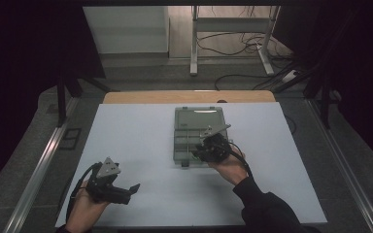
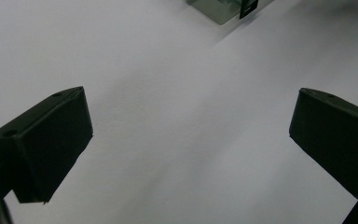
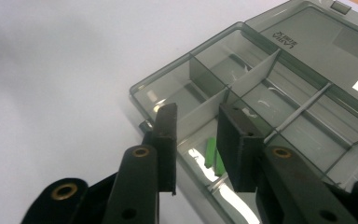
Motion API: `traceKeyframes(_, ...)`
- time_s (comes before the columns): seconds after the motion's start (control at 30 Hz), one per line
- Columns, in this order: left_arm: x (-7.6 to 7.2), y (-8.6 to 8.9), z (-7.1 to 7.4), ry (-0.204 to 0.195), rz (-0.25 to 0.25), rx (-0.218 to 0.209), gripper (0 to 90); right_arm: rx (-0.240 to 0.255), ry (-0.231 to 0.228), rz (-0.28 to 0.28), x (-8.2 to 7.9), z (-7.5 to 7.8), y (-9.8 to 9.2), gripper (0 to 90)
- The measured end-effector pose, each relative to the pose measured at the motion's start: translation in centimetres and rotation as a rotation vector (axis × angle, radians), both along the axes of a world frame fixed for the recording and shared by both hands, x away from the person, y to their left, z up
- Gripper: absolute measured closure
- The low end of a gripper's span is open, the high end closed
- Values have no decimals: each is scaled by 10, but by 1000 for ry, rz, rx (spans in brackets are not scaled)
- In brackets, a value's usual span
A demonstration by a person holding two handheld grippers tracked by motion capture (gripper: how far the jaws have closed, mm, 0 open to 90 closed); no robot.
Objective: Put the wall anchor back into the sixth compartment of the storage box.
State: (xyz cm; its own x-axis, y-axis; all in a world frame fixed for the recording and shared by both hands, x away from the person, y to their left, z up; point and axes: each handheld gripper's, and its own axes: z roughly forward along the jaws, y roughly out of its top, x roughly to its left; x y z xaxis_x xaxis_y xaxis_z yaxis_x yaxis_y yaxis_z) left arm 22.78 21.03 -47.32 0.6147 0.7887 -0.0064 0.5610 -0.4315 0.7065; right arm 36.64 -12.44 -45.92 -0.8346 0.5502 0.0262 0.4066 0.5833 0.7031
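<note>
A clear grey compartment box (image 1: 197, 118) lies open on the white table top, right of the middle, with its lid folded back. In the right gripper view the box (image 3: 182, 70) shows several divided cells, and a small green piece (image 3: 210, 151) lies in the near cell. My right gripper (image 3: 198, 116) hangs over that near cell, its jaws a little apart with nothing between them. In the high view the right gripper (image 1: 201, 150) sits at the box's near edge. My left gripper (image 1: 128, 191) rests low at the front left, jaws wide open over bare table (image 2: 191, 121). A corner of the box (image 2: 219, 9) shows far off.
The white table top (image 1: 141, 145) has a wooden strip (image 1: 189, 96) along its far edge. Metal rails (image 1: 39, 165) run down both sides. Behind the table stand desk legs (image 1: 193, 43), with loose cables (image 1: 243, 46) on the floor.
</note>
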Motion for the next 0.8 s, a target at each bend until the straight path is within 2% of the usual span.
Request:
traceKeyframes(0.4, 0, 1, 1, -5, 5, -6, 0, 13, -6, 12, -10, 11, -6, 572)
traceKeyframes(0.8, -1, 1, 1, -2, 5, -9, 0, 27, -11, 3, -23, 19, -21, 477)
